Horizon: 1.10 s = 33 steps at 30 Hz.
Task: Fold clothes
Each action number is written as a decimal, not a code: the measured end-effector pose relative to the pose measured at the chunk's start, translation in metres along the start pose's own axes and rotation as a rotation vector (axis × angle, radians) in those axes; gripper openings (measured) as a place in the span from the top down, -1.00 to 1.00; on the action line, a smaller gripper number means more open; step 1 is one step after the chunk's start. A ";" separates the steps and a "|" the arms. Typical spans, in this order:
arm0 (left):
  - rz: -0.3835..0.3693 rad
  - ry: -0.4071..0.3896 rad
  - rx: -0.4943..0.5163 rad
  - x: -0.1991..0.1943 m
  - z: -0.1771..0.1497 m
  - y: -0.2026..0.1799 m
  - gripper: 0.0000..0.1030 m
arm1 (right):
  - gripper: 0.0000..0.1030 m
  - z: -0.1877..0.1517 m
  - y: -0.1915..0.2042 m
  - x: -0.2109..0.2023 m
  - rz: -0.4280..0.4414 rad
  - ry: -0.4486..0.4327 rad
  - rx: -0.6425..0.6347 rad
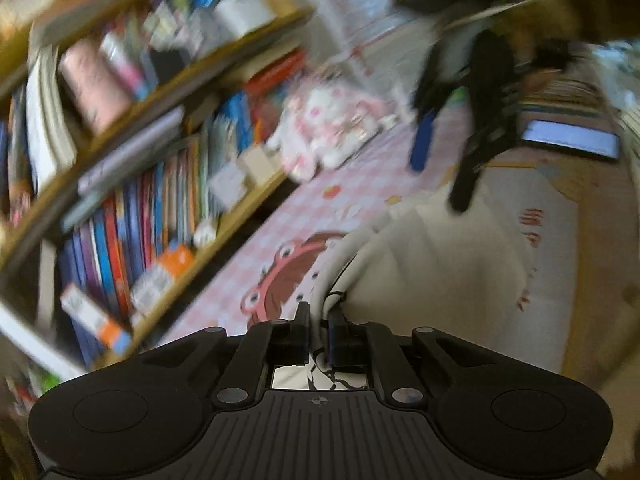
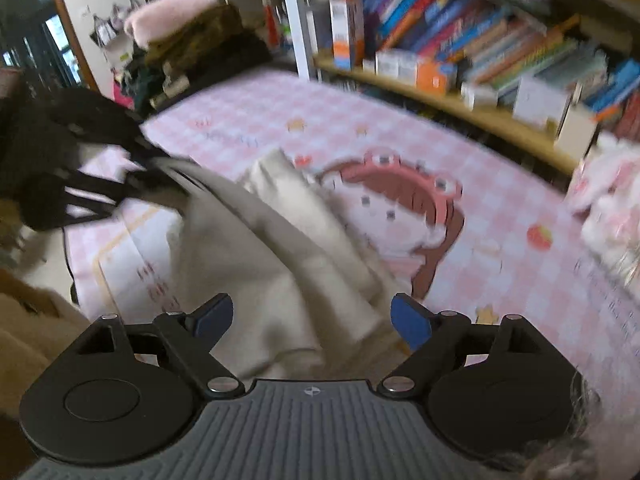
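A cream-coloured garment (image 2: 280, 248) lay bunched on a pink checked play mat (image 2: 500, 200) printed with a cartoon crab (image 2: 404, 192), one edge lifted off the mat. The left gripper (image 1: 318, 320) had its jaws clamped on that white edge, the cloth running up and away from it toward the mat. The right gripper (image 2: 312, 320) hung just over the heap with its jaws wide apart, blue pads (image 2: 410, 320) on either side of the fabric and nothing gripped. Beside the mat stood a wooden bookshelf (image 1: 160, 152) packed with books and boxes, with a pink-and-white plush toy (image 1: 332, 128) at its foot. Both views were blurred by motion, so finer detail could not be made out.
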State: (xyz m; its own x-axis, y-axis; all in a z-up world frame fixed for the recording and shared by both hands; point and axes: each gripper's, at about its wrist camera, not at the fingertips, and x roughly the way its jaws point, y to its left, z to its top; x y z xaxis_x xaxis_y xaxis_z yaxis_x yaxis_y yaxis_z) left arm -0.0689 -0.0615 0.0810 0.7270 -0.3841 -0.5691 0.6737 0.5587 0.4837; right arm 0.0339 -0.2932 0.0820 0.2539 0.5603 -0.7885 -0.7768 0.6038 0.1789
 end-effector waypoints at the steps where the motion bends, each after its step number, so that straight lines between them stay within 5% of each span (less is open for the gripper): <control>1: -0.003 -0.019 0.028 -0.005 -0.001 -0.003 0.85 | -0.66 -0.001 -0.001 0.006 0.024 0.015 -0.003; 6: 0.003 0.023 -0.003 0.000 -0.009 -0.002 0.85 | -0.64 -0.007 -0.006 0.034 0.149 0.071 0.012; 8: 0.011 0.029 -0.009 -0.001 -0.008 -0.003 0.85 | -0.27 -0.010 -0.010 0.042 0.189 0.066 0.053; 10: 0.019 0.033 -0.012 -0.003 -0.006 -0.005 0.85 | 0.67 -0.011 -0.012 0.040 0.222 0.049 0.086; 15: 0.031 0.034 -0.050 -0.016 -0.002 -0.003 0.85 | 0.74 -0.006 0.002 0.010 0.190 -0.035 0.034; 22: 0.051 -0.005 -0.267 -0.019 0.009 0.042 0.84 | 0.75 0.000 0.022 -0.033 0.145 -0.154 -0.040; 26: 0.033 0.013 -0.387 0.014 0.009 0.073 0.82 | 0.75 0.004 0.028 -0.048 0.110 -0.205 -0.063; 33: -0.030 0.148 -0.499 0.104 -0.015 0.090 0.74 | 0.75 0.014 -0.015 0.007 -0.036 -0.135 0.071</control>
State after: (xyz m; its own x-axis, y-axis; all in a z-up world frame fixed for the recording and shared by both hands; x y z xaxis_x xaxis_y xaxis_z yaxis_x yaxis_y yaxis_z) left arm 0.0653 -0.0405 0.0554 0.6579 -0.3173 -0.6830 0.5225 0.8454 0.1106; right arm 0.0553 -0.2900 0.0822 0.3598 0.6058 -0.7096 -0.7241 0.6609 0.1971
